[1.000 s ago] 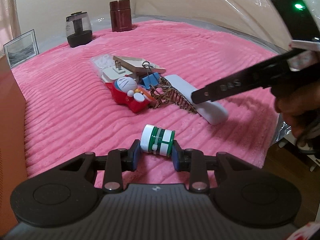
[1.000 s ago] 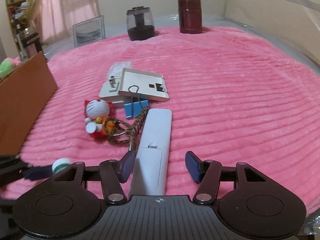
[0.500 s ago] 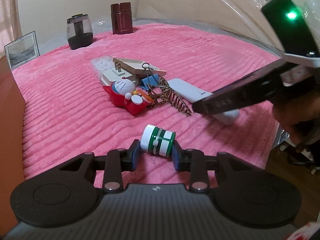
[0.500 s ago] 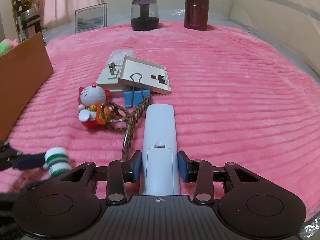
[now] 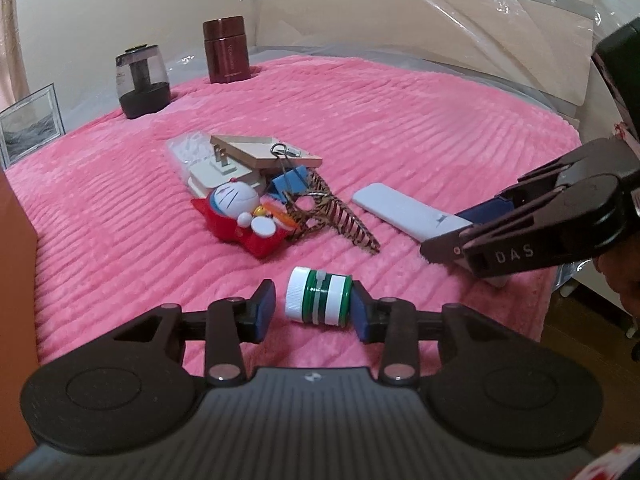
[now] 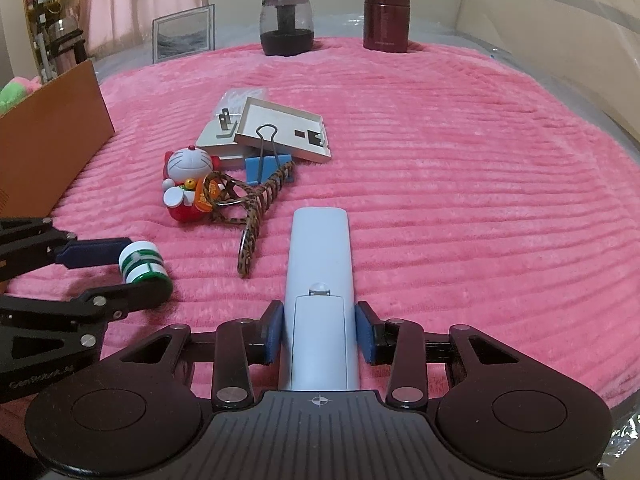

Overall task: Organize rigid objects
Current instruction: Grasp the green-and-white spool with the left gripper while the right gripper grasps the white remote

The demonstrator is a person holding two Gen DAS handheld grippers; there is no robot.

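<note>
White remote [image 6: 319,280] lies lengthwise between the right gripper [image 6: 319,334]'s nearly-closed jaws, while the left gripper [image 5: 313,312], open, straddles the green-striped bottle [image 5: 319,296] sideways.

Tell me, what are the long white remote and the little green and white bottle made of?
The remote looks like smooth, matte, hard plastic: one even pale colour with a moulded battery cover. The bottle also looks like plastic, glossy on the green bands, with a ridged white cap. Neither can be told for sure from looks alone.
</note>
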